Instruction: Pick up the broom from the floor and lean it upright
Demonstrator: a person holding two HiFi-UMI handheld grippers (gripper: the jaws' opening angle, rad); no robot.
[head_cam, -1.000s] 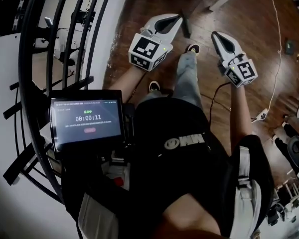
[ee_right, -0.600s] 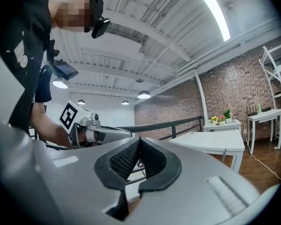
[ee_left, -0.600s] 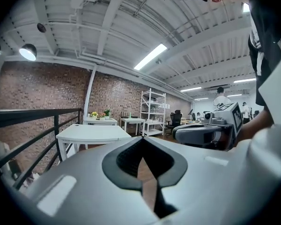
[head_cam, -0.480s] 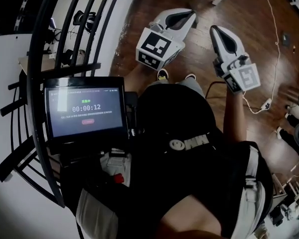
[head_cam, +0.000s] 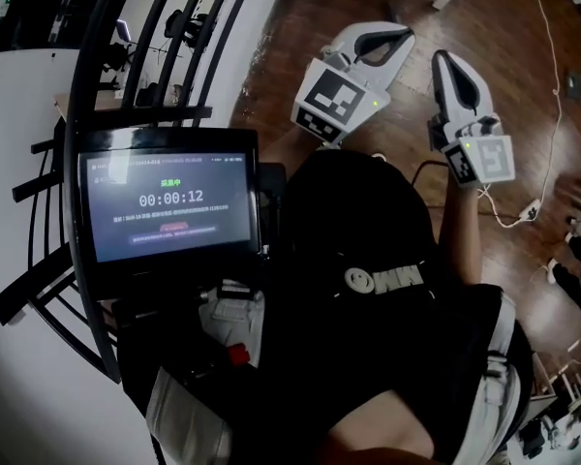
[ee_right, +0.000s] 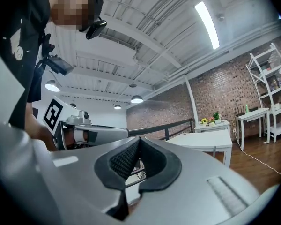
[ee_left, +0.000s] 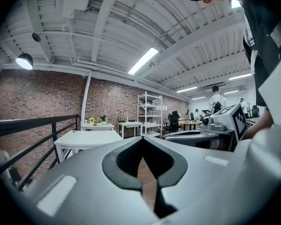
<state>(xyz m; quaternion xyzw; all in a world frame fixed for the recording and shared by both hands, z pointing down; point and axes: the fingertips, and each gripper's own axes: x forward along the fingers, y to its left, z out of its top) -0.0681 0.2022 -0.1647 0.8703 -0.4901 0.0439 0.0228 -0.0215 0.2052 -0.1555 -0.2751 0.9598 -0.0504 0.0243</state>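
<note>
No broom shows in any view at this moment. In the head view my left gripper (head_cam: 405,35) and right gripper (head_cam: 443,59) are held side by side in front of the person's body, high over the dark wooden floor (head_cam: 504,27). Both are shut with nothing between their jaws. In the left gripper view my left gripper (ee_left: 142,141) points level across the room, with the right gripper (ee_left: 196,136) beside it. In the right gripper view my right gripper (ee_right: 139,142) also points level, and the left gripper (ee_right: 91,134) is on its left.
A tablet screen (head_cam: 169,206) sits on the chest rig. A black railing (head_cam: 126,46) runs along the left. A white cable (head_cam: 552,85) crosses the floor at the right. White tables (ee_left: 86,138) and shelving (ee_left: 150,114) stand by a brick wall.
Both grippers have risen from pointing towards the floor to level, still shut. The person's legs and shoes have dropped out of the head view.
</note>
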